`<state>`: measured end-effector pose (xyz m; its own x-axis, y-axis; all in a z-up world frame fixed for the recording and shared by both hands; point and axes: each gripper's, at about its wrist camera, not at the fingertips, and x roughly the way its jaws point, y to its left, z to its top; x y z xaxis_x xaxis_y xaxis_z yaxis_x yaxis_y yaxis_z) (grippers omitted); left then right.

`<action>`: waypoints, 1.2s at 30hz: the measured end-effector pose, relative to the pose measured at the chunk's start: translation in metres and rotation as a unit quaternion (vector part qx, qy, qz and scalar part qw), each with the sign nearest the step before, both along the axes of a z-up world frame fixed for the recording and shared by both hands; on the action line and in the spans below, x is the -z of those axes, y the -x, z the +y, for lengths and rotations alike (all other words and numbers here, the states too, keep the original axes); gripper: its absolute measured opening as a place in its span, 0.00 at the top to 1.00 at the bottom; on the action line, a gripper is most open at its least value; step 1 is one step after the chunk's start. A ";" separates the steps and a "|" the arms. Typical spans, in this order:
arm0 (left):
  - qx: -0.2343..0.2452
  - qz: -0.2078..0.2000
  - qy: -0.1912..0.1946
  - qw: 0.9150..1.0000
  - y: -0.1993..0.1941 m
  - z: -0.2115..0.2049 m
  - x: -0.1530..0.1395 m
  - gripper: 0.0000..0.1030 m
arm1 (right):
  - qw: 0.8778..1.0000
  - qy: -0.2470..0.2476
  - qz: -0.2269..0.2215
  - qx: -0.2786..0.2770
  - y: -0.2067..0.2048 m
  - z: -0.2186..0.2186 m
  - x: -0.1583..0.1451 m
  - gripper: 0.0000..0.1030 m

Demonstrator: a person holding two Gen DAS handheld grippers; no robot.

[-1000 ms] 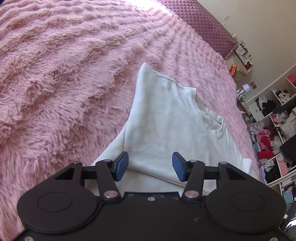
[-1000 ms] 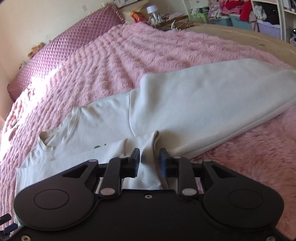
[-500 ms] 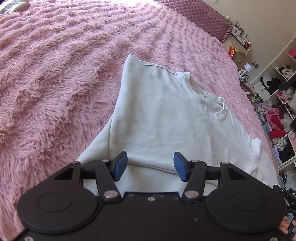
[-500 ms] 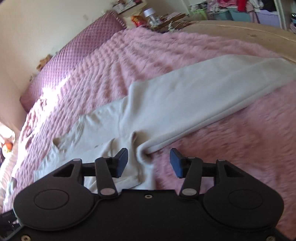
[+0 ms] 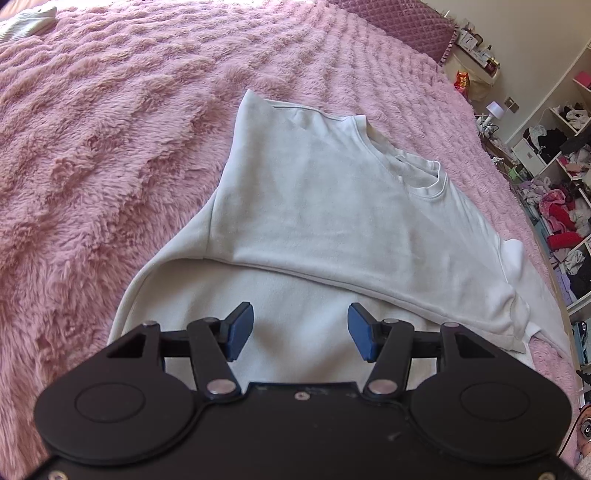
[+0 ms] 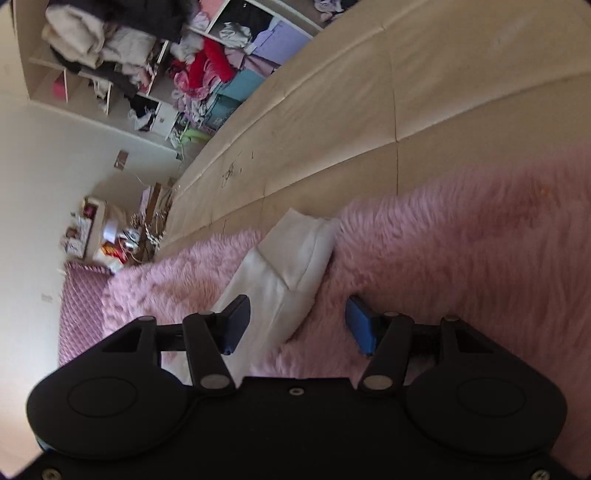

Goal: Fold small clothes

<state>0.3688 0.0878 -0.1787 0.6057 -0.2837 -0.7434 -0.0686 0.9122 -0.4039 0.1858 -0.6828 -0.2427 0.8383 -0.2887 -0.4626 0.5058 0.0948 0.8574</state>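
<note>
A: A pale sweatshirt [image 5: 332,206] is lying across the middle of the left wrist view, spread on a fluffy pink bed cover [image 5: 110,147], its ribbed collar [image 5: 424,177] sitting right of centre and one side lying folded over the body. The left tool [image 5: 301,330] is hanging above the near fabric at lower centre, its blue pads [image 5: 240,328] standing wide apart and gripping nothing.

B: The right wrist view is giving a tilted scene instead: only a sleeve with its cuff [image 6: 306,240] is showing, running from lower centre up toward the middle of the frame on the same pink cover [image 6: 461,258]. The right tool [image 6: 297,323] is standing wide too, its jaws having just been opening; the sleeve is lying between the pads without being pressed.

A: The collar and the fold are appearing only from the left side.

B: And only the right view is taking in the beige padded bed edge [image 6: 369,110] across the upper right, with crowded shelves of clothes [image 6: 166,55] filling the upper left. The left view is catching those shelves [image 5: 561,184] just at its right edge, plus a quilted purple pillow [image 5: 406,26] at the top.
</note>
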 end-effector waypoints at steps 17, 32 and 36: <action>0.012 -0.014 0.033 0.999 0.011 0.005 -0.011 0.45 | 0.983 0.117 -0.092 -0.108 -0.031 0.053 -0.123 0.93; -0.010 -0.031 0.076 0.997 0.027 0.049 -0.029 0.45 | 0.812 0.089 -0.185 -0.547 -0.144 0.499 -0.182 0.46; -0.031 -0.030 0.098 0.994 0.021 0.062 -0.024 0.45 | 0.824 0.068 -0.147 -0.543 -0.136 0.495 -0.148 0.42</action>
<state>0.3477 0.1498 -0.1548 0.6677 -0.3793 -0.6406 -0.0937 0.8108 -0.5778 0.3216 -0.1878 -0.0943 0.7066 0.6731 -0.2183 -0.1687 0.4600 0.8718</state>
